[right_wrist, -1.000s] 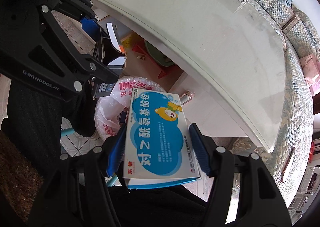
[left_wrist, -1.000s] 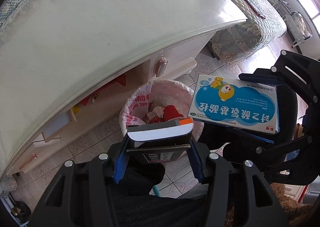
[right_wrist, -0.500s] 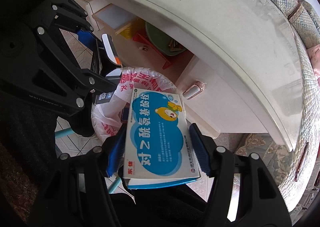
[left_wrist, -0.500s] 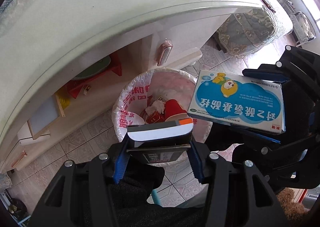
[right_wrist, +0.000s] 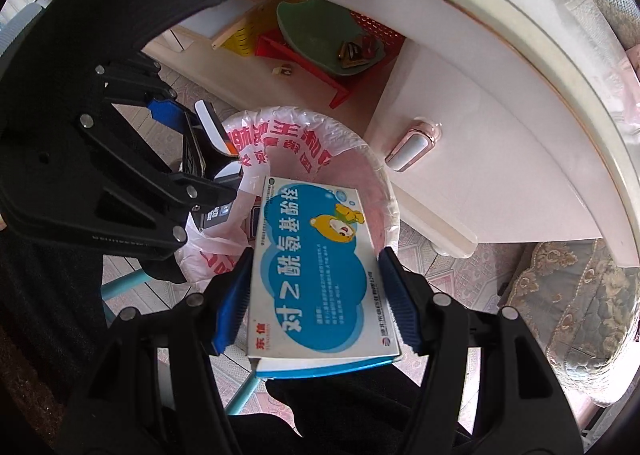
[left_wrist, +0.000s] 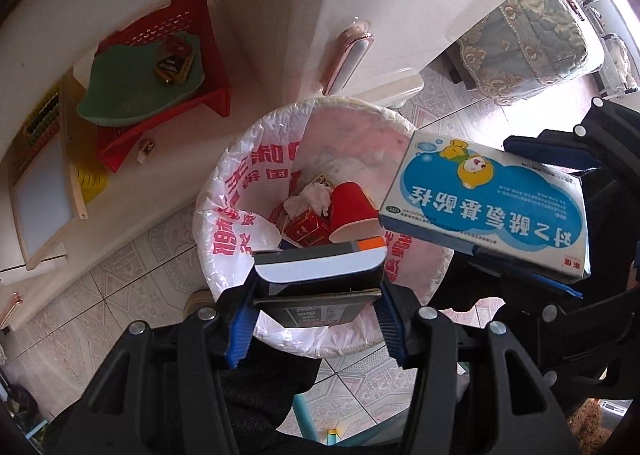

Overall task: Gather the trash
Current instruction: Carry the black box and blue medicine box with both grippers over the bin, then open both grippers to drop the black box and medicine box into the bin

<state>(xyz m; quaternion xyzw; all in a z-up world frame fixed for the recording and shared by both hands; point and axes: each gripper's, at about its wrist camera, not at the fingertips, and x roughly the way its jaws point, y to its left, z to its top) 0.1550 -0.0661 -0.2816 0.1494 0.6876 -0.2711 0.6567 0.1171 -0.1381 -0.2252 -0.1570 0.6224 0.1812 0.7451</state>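
Observation:
A trash bin [left_wrist: 240, 183] lined with a white bag printed in red stands on the tiled floor below both grippers; it also shows in the right wrist view [right_wrist: 320, 135]. It holds a red cup [left_wrist: 348, 207], tissue and small boxes. My left gripper [left_wrist: 316, 295] is shut on a dark box with a white and orange edge [left_wrist: 320, 267], held over the bin's near rim. My right gripper [right_wrist: 316, 295] is shut on a blue and white medicine box [right_wrist: 312, 267] with a cartoon bear, held over the bin's right side [left_wrist: 492, 207].
A white table with a drawer handle [left_wrist: 348, 55] overhangs the bin. Under it sit a red basket [left_wrist: 200, 39] with a green tray [left_wrist: 136, 91]. A fabric-covered seat [left_wrist: 532, 39] stands at the right. Teal stool legs [right_wrist: 128, 283] are below.
Both grippers have moved down and forward with their boxes, from table-top height to just above the bin. The bin now fills the middle of both views.

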